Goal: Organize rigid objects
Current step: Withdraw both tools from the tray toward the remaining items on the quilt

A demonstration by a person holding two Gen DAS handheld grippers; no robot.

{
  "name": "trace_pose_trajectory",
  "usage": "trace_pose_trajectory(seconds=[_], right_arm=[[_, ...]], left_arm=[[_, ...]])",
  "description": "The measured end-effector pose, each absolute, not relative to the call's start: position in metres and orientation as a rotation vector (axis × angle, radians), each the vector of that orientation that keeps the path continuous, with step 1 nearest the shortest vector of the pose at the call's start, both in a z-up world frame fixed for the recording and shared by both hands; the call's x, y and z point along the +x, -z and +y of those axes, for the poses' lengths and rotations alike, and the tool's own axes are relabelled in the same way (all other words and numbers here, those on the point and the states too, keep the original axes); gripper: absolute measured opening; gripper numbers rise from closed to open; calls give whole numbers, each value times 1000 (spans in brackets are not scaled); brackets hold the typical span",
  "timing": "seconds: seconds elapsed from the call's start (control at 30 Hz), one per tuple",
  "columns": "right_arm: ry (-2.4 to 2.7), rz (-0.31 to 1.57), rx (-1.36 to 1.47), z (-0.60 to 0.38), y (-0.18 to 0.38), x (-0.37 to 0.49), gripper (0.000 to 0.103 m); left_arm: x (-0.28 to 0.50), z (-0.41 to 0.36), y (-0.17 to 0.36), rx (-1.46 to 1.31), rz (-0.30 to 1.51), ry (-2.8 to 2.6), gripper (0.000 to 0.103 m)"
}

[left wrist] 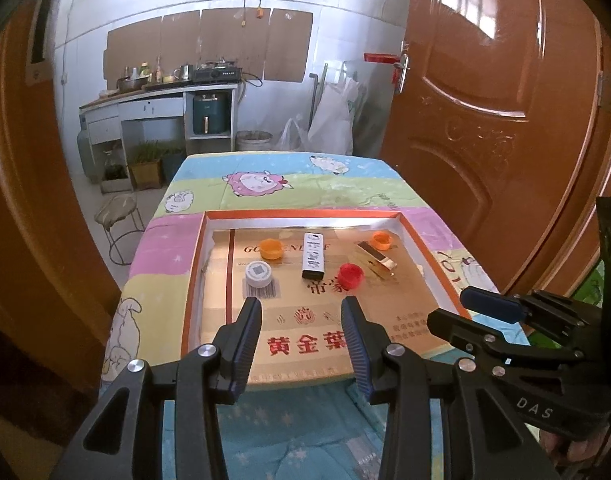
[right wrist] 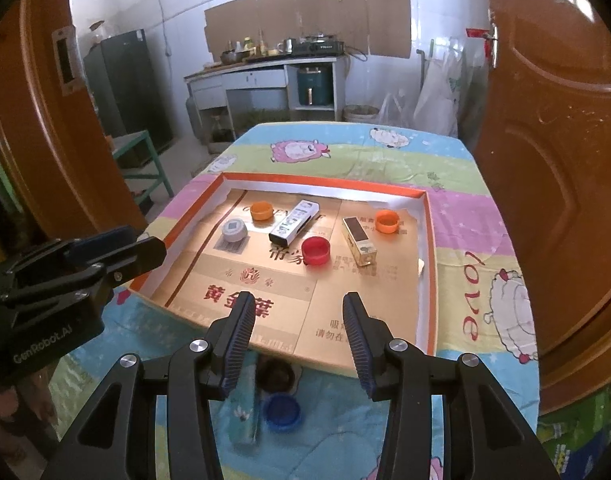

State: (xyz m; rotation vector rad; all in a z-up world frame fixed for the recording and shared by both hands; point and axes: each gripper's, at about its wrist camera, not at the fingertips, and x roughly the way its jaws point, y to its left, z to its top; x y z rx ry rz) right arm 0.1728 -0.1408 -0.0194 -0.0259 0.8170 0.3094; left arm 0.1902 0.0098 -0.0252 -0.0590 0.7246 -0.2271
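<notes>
Tray (right wrist: 427, 240) on table (right wrist: 465, 152) holds six items: two orange caps (right wrist: 261, 211) at 11 and 1 o'clock, white cap (right wrist: 234, 230) at 9, white box (right wrist: 293, 222) centre, red cap (right wrist: 316, 251) just beside it at 5 o'clock, gold box (right wrist: 359, 241) at 3. Blue cap (right wrist: 281, 410) outside the tray at 6, left to do I reckon; dark blob beside it unclear. My left gripper (left wrist: 301, 320) and right gripper (right wrist: 299, 316): jaws apart, nothing between.

Small print on the white box (left wrist: 313, 255) unreadable; blue cap (right wrist: 282, 411) partly behind the right gripper's fingers (right wrist: 238, 340).
</notes>
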Motion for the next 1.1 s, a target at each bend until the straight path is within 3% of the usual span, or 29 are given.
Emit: trace_pose_trajectory(seconds=[1.1], right_arm=[[-262, 810, -8, -156, 19, 92, 47]], left_arm=[[112, -1, 31, -79, 732, 276, 41]])
